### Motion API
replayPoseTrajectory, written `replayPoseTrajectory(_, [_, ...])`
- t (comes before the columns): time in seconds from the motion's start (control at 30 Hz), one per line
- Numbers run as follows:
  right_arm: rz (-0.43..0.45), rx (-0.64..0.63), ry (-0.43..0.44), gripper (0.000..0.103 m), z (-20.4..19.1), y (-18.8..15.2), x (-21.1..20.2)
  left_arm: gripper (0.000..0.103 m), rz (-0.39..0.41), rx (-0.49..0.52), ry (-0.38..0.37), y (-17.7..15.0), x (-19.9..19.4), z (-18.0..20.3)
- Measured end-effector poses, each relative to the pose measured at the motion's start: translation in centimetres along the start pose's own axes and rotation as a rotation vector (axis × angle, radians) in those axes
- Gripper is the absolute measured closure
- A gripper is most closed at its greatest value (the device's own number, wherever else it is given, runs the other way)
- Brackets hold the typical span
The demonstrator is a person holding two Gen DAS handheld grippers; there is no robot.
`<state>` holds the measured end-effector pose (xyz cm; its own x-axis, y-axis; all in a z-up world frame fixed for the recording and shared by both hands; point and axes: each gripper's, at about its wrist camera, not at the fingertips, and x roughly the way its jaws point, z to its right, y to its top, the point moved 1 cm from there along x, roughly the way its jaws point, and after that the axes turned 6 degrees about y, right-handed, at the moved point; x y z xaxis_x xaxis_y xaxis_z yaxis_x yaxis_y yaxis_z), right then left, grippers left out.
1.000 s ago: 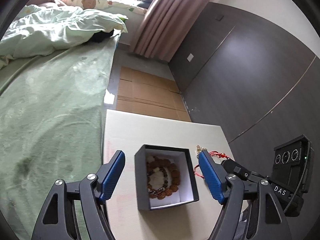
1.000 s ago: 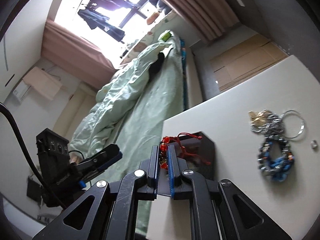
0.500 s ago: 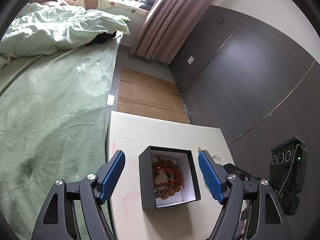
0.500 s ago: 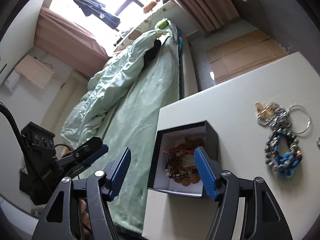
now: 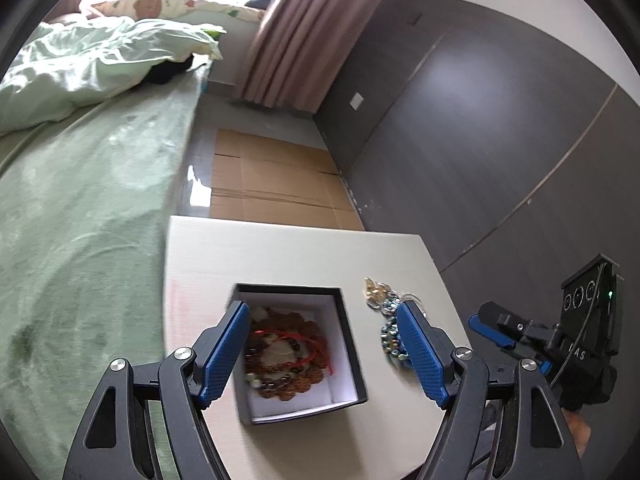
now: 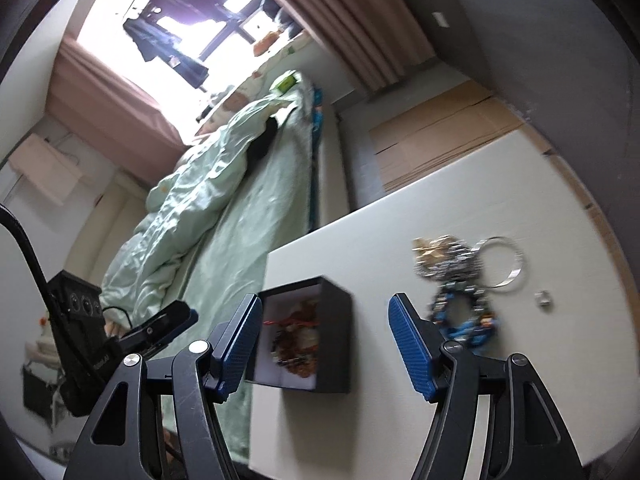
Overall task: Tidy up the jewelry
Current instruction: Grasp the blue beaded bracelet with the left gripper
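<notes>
A black box point(image 5: 352, 360) with a white lining stands on the white table point(image 5: 280, 256). In it lie a brown bead bracelet point(image 5: 308, 384) and a red cord bracelet point(image 5: 288, 336). My left gripper point(image 5: 320, 308) hovers open over the box, holding nothing. My right gripper point(image 6: 326, 300) is open and empty too, above the box point(image 6: 344, 320) and slightly to its right. To the right of the box lie a blue bead bracelet point(image 6: 464, 316), a gold and silver cluster point(image 6: 440, 256), a thin silver bangle point(image 6: 504, 262) and a small silver ring point(image 6: 544, 299).
A bed with a green blanket point(image 5: 80, 240) runs along the table's left edge. Flattened cardboard point(image 5: 272, 176) covers the floor beyond the table. A dark wardrobe wall point(image 5: 480, 140) stands to the right. The blue bracelet point(image 5: 390, 336) lies just inside my left gripper's right finger.
My right gripper was shut on the red cord bracelet over the box, then opened, and the bracelet now lies in the box. Both grippers have since shifted sideways.
</notes>
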<state>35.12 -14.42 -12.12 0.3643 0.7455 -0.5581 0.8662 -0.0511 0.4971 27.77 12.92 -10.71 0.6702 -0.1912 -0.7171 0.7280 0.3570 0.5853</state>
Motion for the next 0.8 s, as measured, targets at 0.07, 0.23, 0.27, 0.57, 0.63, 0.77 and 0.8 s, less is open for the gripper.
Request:
replayPoseTrajectory(0.07, [0.008, 0.014, -0.015, 0.037, 1.0, 0.3, -1.0, 0.026, -0.004, 0.021, -0.005, -0.1, 0.6, 1.1])
replayPoseTrajectory(0.23, [0.014, 0.078, -0.039, 0.037, 3.5, 0.4, -2.8, 0.026, -0.025, 0.093, -0.041, -0.7, 2.1, 4.2])
replayPoseTrajectory(0.27, [0.014, 0.095, -0.045, 0.037, 4.1, 0.4, -3.2, 0.026, -0.029, 0.109, -0.043, -0.8, 2.4, 4.9])
replayPoseTrajectory(0.57, [0.039, 0.230, -0.051, 0.037, 8.6, 0.0, -5.3, 0.039, -0.081, 0.230, -0.075, -2.9, 5.2, 10.2])
replayPoseTrajectory(0.63, [0.042, 0.259, -0.049, 0.038, 9.4, -0.2, -5.5, 0.046, -0.105, 0.247, -0.076, -3.4, 6.1, 10.9])
replayPoseTrajectory(0.77, [0.051, 0.328, -0.020, 0.044, 10.9, -0.6, -5.9, 0.059, -0.148, 0.264, -0.069, -4.5, 7.8, 12.0])
replayPoseTrajectory(0.8, [0.052, 0.334, -0.023, 0.044, 11.2, -0.6, -6.0, 0.062, -0.154, 0.271, -0.064, -4.6, 8.1, 12.2])
